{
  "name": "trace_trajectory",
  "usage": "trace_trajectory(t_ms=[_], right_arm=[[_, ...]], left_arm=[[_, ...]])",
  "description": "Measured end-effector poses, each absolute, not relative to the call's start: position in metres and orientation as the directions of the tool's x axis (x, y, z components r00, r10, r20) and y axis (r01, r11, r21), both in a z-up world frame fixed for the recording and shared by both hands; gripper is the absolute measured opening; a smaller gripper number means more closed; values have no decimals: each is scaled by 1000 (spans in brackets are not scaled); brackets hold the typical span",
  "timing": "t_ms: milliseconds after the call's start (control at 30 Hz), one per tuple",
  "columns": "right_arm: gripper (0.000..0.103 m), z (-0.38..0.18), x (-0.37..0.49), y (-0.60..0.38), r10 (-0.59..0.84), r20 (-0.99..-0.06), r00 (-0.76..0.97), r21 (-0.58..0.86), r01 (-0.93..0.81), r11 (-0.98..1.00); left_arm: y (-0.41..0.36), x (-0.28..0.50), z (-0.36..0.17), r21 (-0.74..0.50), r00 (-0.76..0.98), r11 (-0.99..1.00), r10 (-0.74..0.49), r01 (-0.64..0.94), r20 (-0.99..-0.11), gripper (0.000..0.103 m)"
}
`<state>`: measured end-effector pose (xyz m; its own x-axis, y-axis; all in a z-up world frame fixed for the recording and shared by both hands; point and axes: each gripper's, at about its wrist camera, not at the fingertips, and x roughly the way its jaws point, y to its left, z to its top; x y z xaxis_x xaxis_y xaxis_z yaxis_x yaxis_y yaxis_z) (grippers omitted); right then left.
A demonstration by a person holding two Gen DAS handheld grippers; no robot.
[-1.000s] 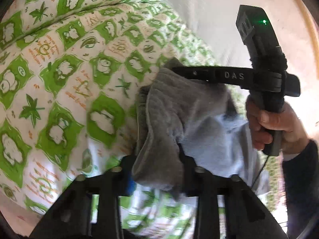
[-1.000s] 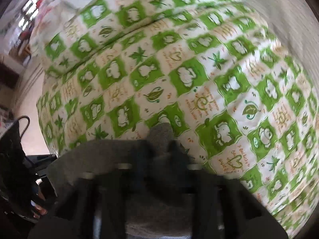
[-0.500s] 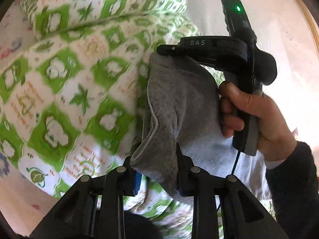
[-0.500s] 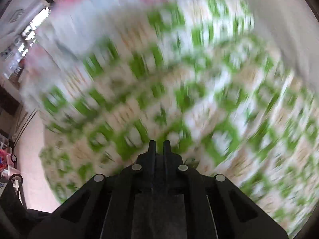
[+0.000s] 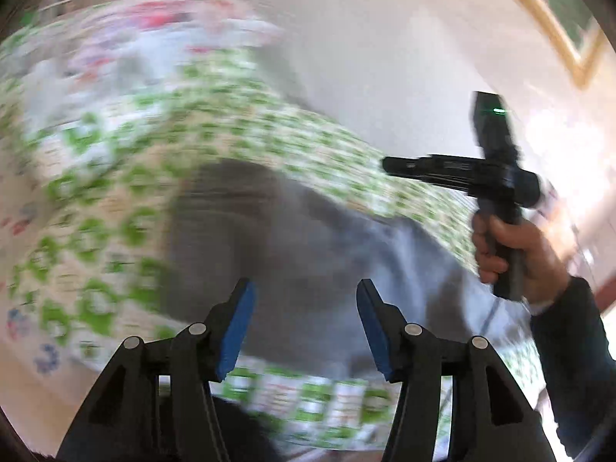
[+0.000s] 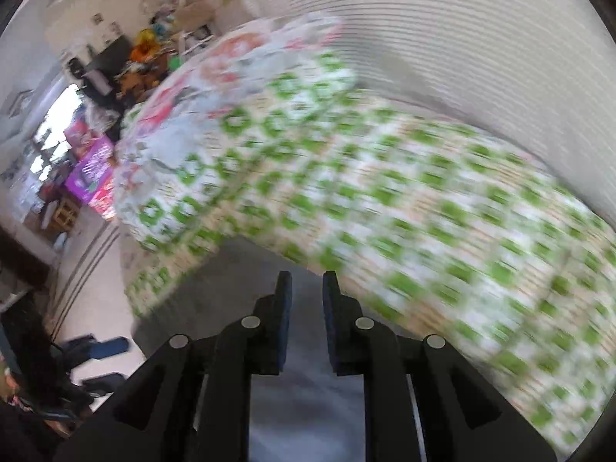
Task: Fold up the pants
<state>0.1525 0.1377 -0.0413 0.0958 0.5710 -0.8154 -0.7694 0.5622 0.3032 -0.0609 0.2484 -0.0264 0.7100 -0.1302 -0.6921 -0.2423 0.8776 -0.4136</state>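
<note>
While the grey pants [image 5: 308, 254] lie on the green-patterned bed [image 5: 96, 231], the left claw [image 5: 304, 308] gapes empty above them; the right claw [image 6: 306, 300] is slightly parted, empty.

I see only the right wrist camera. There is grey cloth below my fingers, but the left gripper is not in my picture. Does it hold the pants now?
Observer: No. The left gripper is open, and nothing is between its blue fingers.
Operator: Where are the pants, then?
Observer: The grey pants lie on the green-patterned bedspread, just beyond the left fingers. The picture is blurred, so I cannot judge the fold.
Operator: How does my right gripper look from that side?
Observer: The right gripper appears raised clear of the pants, with the right hand gripping its handle.
</note>
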Motion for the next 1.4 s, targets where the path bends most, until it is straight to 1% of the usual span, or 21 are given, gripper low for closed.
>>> trace_trajectory(t_ms=[100, 233, 367, 433, 500, 567, 600, 667, 700, 767, 900, 1000, 1067, 1100, 1167, 1200, 1233, 1267, 1333, 1367, 1400], right_arm=[[17, -46, 165, 86, 516, -846, 139, 269, -723, 636], [17, -62, 183, 44, 464, -874, 141, 261, -670, 695], [17, -73, 196, 20, 467, -878, 105, 303, -633, 712], [17, -79, 203, 20, 483, -872, 78, 335, -625, 706], [17, -87, 206, 23, 498, -866, 44, 366, -623, 692], [17, -100, 208, 27, 513, -858, -22, 419, -607, 675], [20, -106, 207, 29, 511, -856, -74, 448, -597, 665], [20, -115, 199, 31, 521, -834, -180, 517, -585, 625], [20, -116, 194, 30, 524, -829, -197, 526, -594, 608], [20, -114, 192, 26, 539, -823, -181, 525, -602, 601], [20, -117, 208, 27, 564, -810, -156, 546, -550, 632], [20, -125, 212, 39, 550, -813, -190, 557, -530, 640], [20, -132, 213, 50, 532, -825, -189, 540, -540, 645], [16, -134, 214, 54, 535, -825, -180, 537, -541, 647], [0, -132, 216, 58, 531, -841, -108, 492, -561, 665], [0, -125, 218, 59, 519, -854, -38, 439, -590, 678], [0, -112, 222, 58, 551, -834, 25, 432, -591, 681], [0, -106, 226, 56, 575, -817, 47, 446, -581, 681], [0, -90, 234, 52, 588, -799, 128, 431, -560, 707], [1, -88, 236, 52, 594, -796, 111, 448, -552, 703], [4, -90, 237, 53, 592, -802, 78, 463, -546, 698]], left_arm=[[203, -44, -30, -417, 686, 900, -227, -123, -691, 56], [142, -16, -44, -432, 635, 902, -350, 29, -689, 56], [104, 4, -59, -416, 589, 902, -397, 112, -704, 56], [96, 15, -73, -391, 589, 915, -371, 101, -718, 56], [88, 24, -94, -419, 522, 904, -399, 86, -754, 56], [89, 23, -112, -448, 466, 892, -422, 61, -777, 56], [89, 20, -121, -458, 444, 887, -434, 59, -784, 55], [88, 9, -127, -445, 440, 892, -430, 76, -788, 55], [88, 5, -126, -437, 443, 896, -426, 84, -789, 55], [89, 3, -118, -430, 453, 898, -422, 91, -785, 55], [99, 5, -104, -431, 505, 899, -407, 75, -761, 56], [107, 15, -123, -454, 466, 890, -415, 30, -781, 56], [108, 15, -139, -476, 441, 879, -435, 20, -785, 55], [108, 14, -140, -472, 444, 881, -432, 23, -785, 55], [102, 13, -139, -439, 435, 898, -412, 44, -800, 55], [102, 12, -139, -432, 433, 901, -409, 49, -803, 55], [103, 11, -140, -438, 434, 898, -412, 44, -801, 55], [104, 10, -140, -447, 435, 894, -418, 39, -798, 55], [99, 12, -139, -459, 438, 888, -423, 25, -793, 55], [91, 13, -139, -461, 442, 887, -424, 26, -791, 55], [93, 12, -138, -462, 441, 887, -425, 27, -791, 55]])
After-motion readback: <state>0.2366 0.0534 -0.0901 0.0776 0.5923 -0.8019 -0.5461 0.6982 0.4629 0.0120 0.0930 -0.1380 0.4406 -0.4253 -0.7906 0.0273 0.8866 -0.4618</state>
